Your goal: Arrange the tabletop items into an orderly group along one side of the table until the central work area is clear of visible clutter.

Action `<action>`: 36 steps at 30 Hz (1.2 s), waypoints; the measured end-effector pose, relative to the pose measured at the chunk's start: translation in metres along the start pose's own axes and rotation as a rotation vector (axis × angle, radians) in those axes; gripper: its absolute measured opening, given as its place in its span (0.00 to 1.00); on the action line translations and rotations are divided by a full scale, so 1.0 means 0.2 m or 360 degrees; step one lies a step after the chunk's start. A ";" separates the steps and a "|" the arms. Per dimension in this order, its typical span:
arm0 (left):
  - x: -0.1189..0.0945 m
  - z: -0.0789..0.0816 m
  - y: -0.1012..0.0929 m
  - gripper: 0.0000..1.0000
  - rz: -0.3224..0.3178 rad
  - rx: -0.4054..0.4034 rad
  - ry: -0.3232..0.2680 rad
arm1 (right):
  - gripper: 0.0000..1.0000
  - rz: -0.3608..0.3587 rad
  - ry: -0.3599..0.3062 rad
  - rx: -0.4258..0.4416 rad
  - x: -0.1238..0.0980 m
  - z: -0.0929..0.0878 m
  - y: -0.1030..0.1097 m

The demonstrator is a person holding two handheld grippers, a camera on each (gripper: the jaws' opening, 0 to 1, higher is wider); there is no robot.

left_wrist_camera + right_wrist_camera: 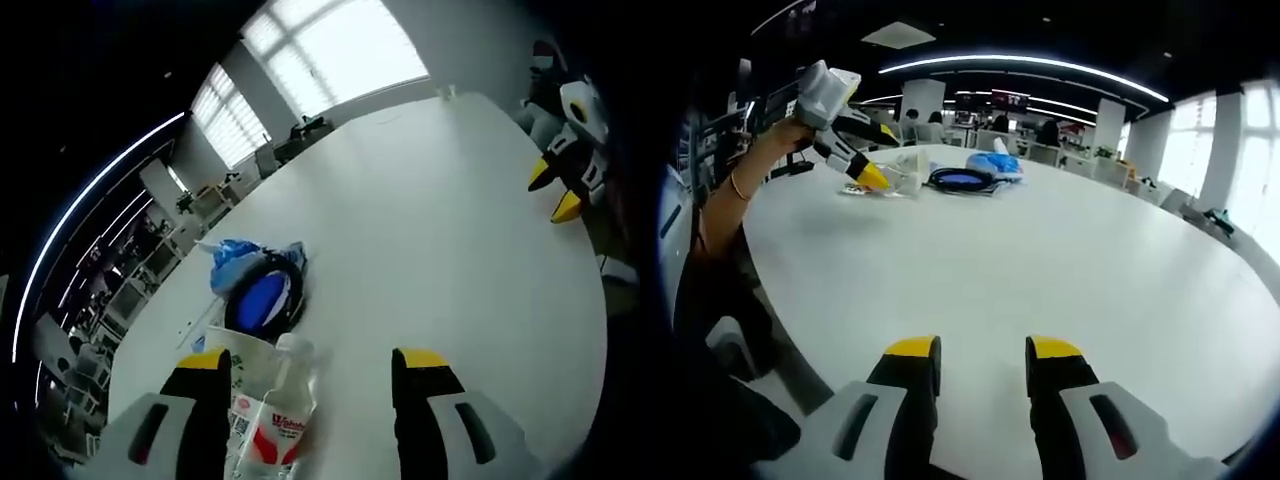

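Observation:
A clear plastic bottle (280,420) with a red label lies between my left gripper's (315,365) open jaws, close to the left jaw. White printed packaging (238,352) lies just behind the bottle. Beyond it sit a round black-rimmed blue item (262,300) and a crumpled blue plastic bag (236,262). In the right gripper view, the left gripper (872,175) is held by a hand at the bottle (905,172), with the blue round item (960,180) and the bag (996,162) to its right. My right gripper (982,350) stands open over bare table, far from them, and appears at the table's edge (553,192).
The large white table (1060,260) is bare across its middle and right. The person's arm (725,205) reaches in along the left edge. Desks, chairs and monitors (1010,100) stand behind the table, under bright windows (340,45).

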State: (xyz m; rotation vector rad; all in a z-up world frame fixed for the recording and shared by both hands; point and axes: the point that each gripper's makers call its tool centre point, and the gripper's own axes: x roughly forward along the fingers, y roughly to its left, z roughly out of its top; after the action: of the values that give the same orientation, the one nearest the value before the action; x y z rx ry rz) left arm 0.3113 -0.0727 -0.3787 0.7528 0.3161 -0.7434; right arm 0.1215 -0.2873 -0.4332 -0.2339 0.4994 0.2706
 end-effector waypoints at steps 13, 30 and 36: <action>0.07 -0.04 0.03 0.57 -0.0029 0.0023 0.0085 | 0.32 -0.0011 -0.0011 0.0016 -0.02 0.00 -0.02; 0.17 -0.05 0.03 0.48 -0.0065 0.0089 0.0152 | 0.31 -0.0004 -0.0002 0.0033 -0.01 -0.02 -0.03; 0.21 -0.07 0.02 0.48 -0.0119 0.0123 0.0206 | 0.31 -0.0011 0.0001 0.0039 0.00 -0.03 -0.04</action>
State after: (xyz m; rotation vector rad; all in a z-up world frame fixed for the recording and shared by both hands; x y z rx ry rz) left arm 0.3434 -0.0802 -0.4077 0.8679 0.4365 -0.7821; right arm 0.1212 -0.2970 -0.4360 -0.2121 0.5021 0.2574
